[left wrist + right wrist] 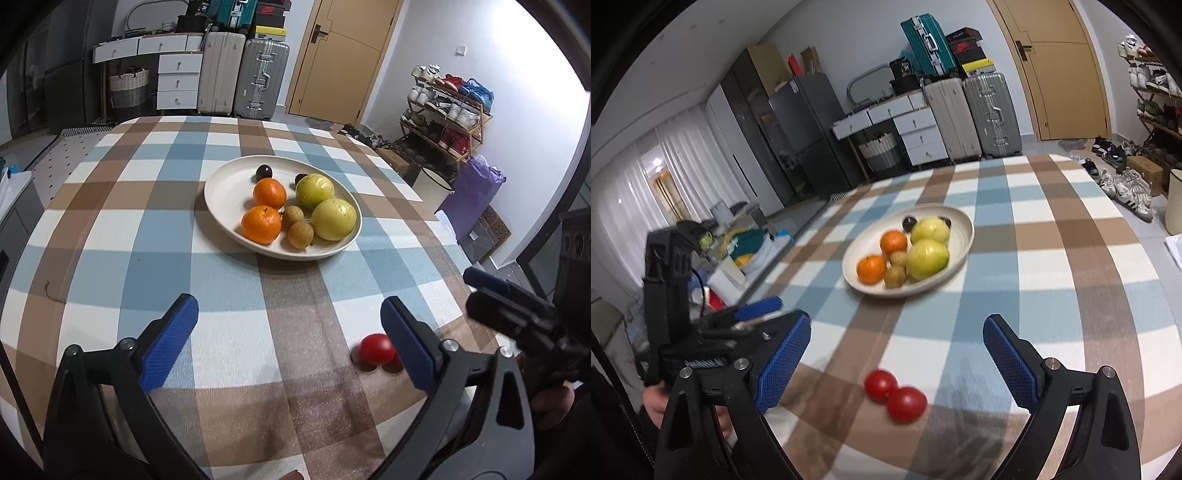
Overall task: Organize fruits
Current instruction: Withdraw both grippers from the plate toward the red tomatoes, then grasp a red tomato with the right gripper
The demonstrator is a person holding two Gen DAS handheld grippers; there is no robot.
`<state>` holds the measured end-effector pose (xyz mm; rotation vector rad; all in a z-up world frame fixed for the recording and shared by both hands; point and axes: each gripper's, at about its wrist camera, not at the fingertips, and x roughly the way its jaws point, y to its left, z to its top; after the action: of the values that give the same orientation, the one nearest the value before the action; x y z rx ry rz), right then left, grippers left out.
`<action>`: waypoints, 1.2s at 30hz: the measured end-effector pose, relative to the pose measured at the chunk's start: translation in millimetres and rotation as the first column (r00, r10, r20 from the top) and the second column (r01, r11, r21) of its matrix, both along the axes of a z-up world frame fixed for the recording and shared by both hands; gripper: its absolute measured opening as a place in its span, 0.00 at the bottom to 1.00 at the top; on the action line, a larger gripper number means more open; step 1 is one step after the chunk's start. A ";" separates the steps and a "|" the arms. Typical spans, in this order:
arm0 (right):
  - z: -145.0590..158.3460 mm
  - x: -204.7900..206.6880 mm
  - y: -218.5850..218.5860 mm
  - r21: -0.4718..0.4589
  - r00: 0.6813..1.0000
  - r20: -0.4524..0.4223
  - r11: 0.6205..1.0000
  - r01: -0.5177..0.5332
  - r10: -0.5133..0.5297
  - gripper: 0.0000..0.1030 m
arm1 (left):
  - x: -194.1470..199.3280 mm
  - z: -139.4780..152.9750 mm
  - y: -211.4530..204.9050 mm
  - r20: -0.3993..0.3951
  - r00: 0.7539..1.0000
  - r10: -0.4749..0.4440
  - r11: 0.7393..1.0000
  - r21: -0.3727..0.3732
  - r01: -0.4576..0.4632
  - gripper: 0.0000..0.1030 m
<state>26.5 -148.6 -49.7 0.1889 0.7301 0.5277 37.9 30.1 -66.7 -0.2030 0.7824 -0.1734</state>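
A cream plate [225,184] [964,229] sits mid-table holding two oranges [261,224], two green-yellow guavas [334,219], two small brown longans [300,234] and dark plums [264,171]. Two red tomatoes [895,395] lie on the checked cloth near the front edge, between my right gripper's open fingers and just ahead of them. In the left wrist view one tomato [376,349] shows beside the right finger. My left gripper [290,339] is open and empty above the cloth. My right gripper [897,354] is open and empty.
The checked tablecloth [147,229] covers the whole table. Suitcases [258,77], drawers and a door stand behind. A shoe rack [450,107] and a purple bag [472,192] are at the right. The other gripper shows at each view's edge.
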 end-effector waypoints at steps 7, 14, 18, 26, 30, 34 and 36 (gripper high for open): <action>-29.9 -13.4 3.3 -0.085 0.999 -0.050 0.996 -0.014 0.010 0.93 | -3.9 -13.4 1.1 -0.038 0.999 -0.001 1.000 0.000 0.001 0.98; -56.2 -16.6 8.4 -0.115 0.994 -0.109 0.993 -0.039 0.027 0.93 | -9.8 -19.1 7.5 -0.054 0.998 0.017 1.000 -0.007 -0.017 0.99; -62.7 -15.7 11.9 -0.128 0.992 -0.118 0.991 -0.051 0.035 0.86 | -11.2 -22.2 7.5 -0.064 0.998 0.021 1.000 -0.002 -0.021 0.99; -65.5 -21.9 24.8 -0.186 0.992 -0.094 0.978 -0.099 0.082 0.63 | -11.2 -24.9 7.4 -0.076 0.997 0.025 1.000 -0.003 -0.026 0.99; -70.0 -20.8 27.0 -0.194 0.991 -0.096 0.974 -0.115 0.097 0.32 | -11.7 -25.8 8.1 -0.078 0.997 0.024 1.000 -0.005 -0.024 0.99; -70.5 -19.2 24.7 -0.176 0.990 -0.099 0.977 -0.120 0.103 0.31 | -11.4 -26.7 8.4 -0.081 0.996 0.024 1.000 -0.008 -0.024 0.99; -70.6 -17.7 20.0 -0.145 0.990 -0.108 0.983 -0.110 0.095 0.31 | -11.2 -26.7 8.4 -0.079 0.997 0.022 1.000 -0.009 -0.023 0.99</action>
<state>8.9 -128.6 -120.3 0.0372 0.8778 0.5613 26.8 38.5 -93.4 -0.2290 0.8579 -0.1488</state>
